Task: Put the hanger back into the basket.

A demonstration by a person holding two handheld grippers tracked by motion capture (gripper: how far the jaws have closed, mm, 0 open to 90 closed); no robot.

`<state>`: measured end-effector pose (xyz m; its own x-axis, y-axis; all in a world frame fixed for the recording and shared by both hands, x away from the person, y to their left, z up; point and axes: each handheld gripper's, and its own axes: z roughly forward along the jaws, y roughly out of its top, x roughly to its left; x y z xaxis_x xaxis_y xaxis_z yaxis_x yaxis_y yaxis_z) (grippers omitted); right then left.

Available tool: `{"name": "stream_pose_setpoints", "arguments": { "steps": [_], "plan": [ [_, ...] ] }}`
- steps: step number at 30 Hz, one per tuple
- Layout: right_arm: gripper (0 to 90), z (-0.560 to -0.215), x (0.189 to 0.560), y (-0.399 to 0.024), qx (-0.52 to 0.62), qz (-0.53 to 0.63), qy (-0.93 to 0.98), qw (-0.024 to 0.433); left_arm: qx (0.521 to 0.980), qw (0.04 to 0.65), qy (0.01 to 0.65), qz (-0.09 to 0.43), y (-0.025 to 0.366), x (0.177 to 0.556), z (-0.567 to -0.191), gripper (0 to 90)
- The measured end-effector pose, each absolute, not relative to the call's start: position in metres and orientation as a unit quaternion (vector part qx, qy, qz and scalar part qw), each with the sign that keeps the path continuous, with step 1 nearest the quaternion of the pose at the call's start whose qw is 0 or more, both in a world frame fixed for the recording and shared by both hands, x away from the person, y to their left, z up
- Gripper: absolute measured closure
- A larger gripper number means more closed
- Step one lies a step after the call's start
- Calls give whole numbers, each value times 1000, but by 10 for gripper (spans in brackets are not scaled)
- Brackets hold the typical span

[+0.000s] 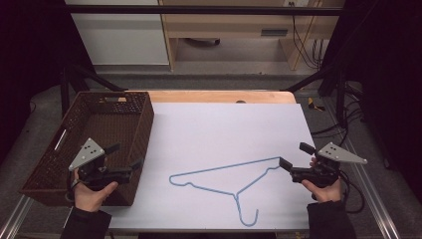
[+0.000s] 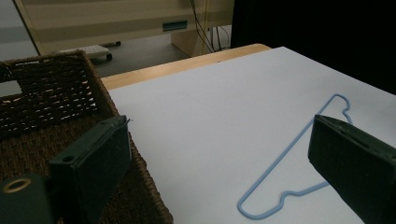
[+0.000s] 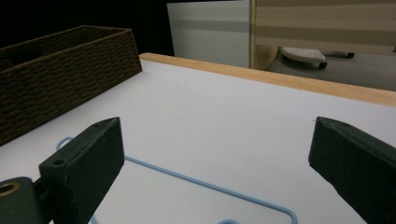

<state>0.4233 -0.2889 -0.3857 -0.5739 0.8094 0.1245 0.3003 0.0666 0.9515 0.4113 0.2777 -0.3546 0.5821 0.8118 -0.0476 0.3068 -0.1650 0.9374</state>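
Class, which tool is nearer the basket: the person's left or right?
Left. The left tool hangs over the basket rim; the right tool is across the table, by the hanger.

Dim room w/ grey floor, wood shelf unit.

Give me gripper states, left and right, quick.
Left gripper: open, holding nothing, over the basket edge.
Right gripper: open, holding nothing, beside the blue hanger.

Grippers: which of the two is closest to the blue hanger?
The right gripper: its open jaws sit right beside the shoulder end of the blue wire hanger. The left gripper is over the brown woven basket.
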Motion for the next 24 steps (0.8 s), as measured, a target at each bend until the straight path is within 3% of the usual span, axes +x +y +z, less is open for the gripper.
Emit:
{"name": "stream_pose_setpoints", "arguments": {
  "steps": [24],
  "plan": [
    [64,-375,424,-253,361,522,740,220,733,514,376,238,269,410,-356,60]
  ]
}}
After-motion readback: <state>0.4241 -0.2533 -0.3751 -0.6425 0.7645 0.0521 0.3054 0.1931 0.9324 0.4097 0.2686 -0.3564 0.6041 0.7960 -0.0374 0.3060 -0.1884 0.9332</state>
